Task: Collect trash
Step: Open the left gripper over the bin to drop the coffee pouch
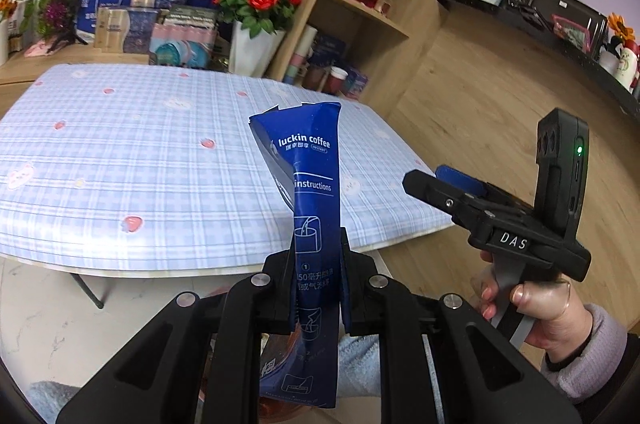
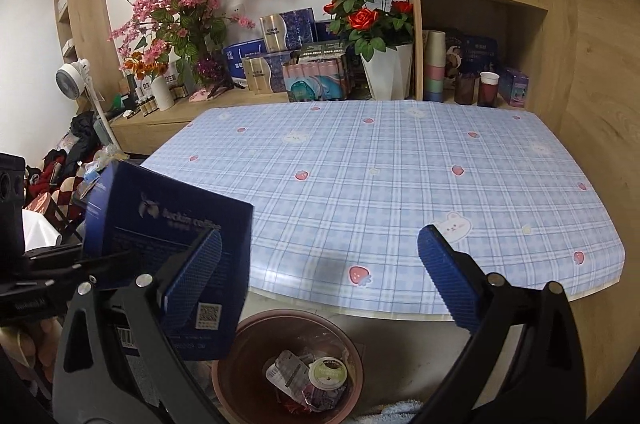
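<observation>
Far left, the left gripper (image 1: 318, 288) is clenched on a blue coffee packet (image 1: 310, 180), which sticks up out of the jaws over the near edge of the table (image 1: 120, 152). From the right wrist view the packet (image 2: 168, 220) hangs up and left of the bin (image 2: 240, 352), which sits on the floor under the table edge (image 2: 400, 184) with some wrappers already in it. Over on the right, the right gripper (image 2: 320, 276) has its jaws spread wide, nothing in them.
</observation>
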{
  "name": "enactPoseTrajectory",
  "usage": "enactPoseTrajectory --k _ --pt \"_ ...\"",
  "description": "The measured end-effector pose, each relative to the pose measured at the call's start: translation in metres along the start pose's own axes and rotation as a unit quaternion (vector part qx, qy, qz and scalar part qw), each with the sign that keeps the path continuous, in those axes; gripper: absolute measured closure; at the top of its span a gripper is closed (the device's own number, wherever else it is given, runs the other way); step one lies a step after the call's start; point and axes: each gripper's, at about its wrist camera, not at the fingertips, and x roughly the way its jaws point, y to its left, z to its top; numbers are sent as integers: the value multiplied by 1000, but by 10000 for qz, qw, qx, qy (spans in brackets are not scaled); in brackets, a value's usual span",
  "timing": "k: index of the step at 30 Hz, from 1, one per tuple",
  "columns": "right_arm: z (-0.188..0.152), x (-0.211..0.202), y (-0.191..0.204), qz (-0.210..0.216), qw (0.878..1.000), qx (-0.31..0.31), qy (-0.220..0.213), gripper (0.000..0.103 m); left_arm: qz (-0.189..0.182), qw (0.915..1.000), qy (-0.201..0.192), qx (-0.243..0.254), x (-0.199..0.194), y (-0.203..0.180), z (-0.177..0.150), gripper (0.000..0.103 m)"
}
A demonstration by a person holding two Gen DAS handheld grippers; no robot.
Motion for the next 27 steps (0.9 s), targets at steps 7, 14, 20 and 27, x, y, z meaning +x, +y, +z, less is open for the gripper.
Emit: enactPoseTrajectory --k 7,14,20,27 --pt "-9 3 -5 -92 9999 59 94 6 487 9984 161 228 15 1 -11 39" --pt "-16 3 -5 -328 9993 112 166 6 1634 9850 -184 530 -4 2 -3 6" --pt "-8 -10 0 -440 9990 70 94 6 2083 9749 -382 694 -25 0 11 6" --pt "8 -36 5 -472 9989 46 -13 6 2069 9727 -766 725 -62 -11 30 6"
